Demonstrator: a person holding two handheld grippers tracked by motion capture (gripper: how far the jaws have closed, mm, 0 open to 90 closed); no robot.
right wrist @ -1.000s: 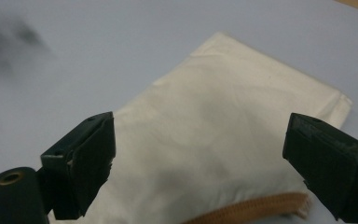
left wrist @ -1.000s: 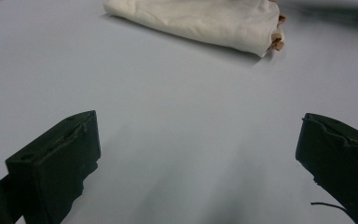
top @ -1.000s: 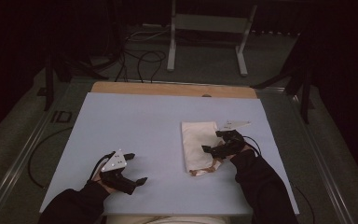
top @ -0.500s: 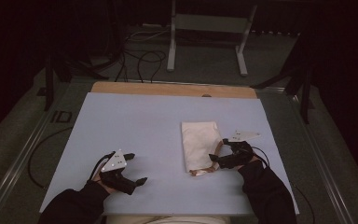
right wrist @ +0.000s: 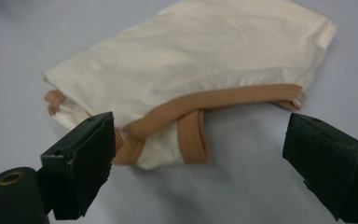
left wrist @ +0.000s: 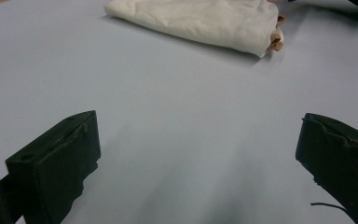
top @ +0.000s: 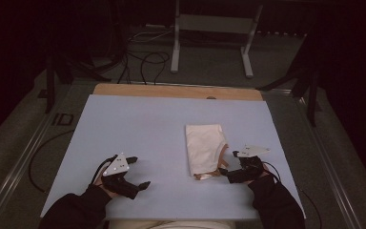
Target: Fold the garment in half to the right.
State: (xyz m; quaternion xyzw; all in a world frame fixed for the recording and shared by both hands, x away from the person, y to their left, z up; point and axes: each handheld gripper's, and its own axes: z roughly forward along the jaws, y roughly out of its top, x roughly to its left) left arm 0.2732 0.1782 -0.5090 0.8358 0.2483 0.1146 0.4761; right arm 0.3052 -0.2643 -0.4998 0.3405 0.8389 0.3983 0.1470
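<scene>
Black jaws stand wide apart on my right tongs (top: pixel 230 167), released, holding nothing. In the right gripper view they frame the near end of the cream cloth bag (right wrist: pixel 200 70), and its tan strap (right wrist: pixel 191 112) lies looped on the desk between them, touched by neither jaw. A second ago these tongs sat over the bag's right edge, right at the fabric; half a second ago they had slid toward me along that edge; now they rest on the desk just beside the bag's near right corner, clear of the cloth.

My left tongs (top: pixel 134 171) are released as well, jaws spread over bare desk in the left gripper view, with the bag (left wrist: pixel 200 21) well apart from them toward the far side of that view. They have not shifted across the three frames: same spot at the near left of the desk, same tilt.

From the high view the bag (top: pixel 204 148) lies flat, folded, right of the middle of the pale blue desk (top: pixel 138 124). Its outline has changed slightly: the strap end (top: pixel 209 174) now pokes out at the near corner, and the right edge looks more curved than a second ago. The bag's place on the desk is the same.
</scene>
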